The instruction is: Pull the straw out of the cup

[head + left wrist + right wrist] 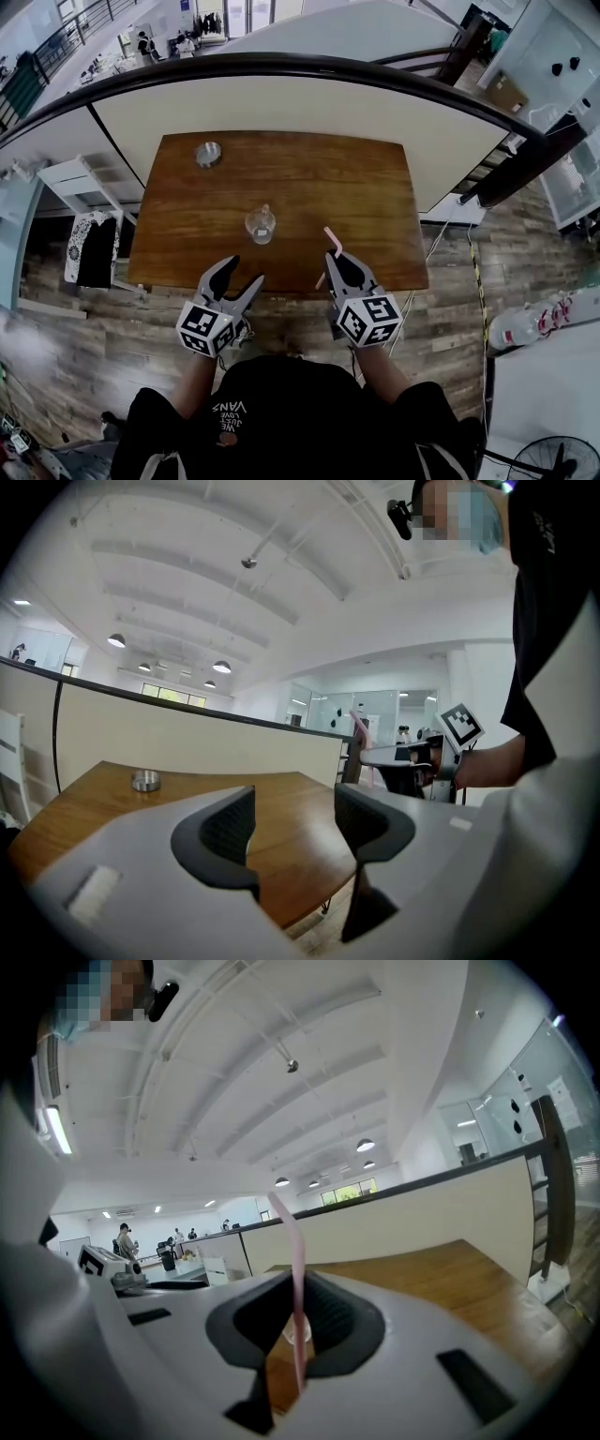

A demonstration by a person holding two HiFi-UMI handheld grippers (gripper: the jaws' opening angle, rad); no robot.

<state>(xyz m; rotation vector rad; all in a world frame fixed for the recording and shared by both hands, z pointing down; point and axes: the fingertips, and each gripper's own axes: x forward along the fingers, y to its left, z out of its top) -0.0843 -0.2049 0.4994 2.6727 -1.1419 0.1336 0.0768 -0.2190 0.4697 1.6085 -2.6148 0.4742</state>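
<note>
A clear glass cup (260, 225) stands upright and empty near the middle of the wooden table (356, 187). The pink straw (327, 255) is out of the cup and stands roughly upright between the jaws of my right gripper (337, 264), which is shut on it over the table's near edge, right of the cup. In the right gripper view the straw (296, 1269) runs up through the pinched jaws of the right gripper (298, 1324), with the cup (298, 1334) small behind it. My left gripper (244, 273) is open and empty at the near edge, just short of the cup. Nothing lies between the jaws of the left gripper (295, 829).
A small round metal tin (208, 154) sits at the table's far left, also seen as the tin (145, 780). A curved cream partition with a dark rail (281, 70) runs behind the table. A white chair (80, 183) stands to the left.
</note>
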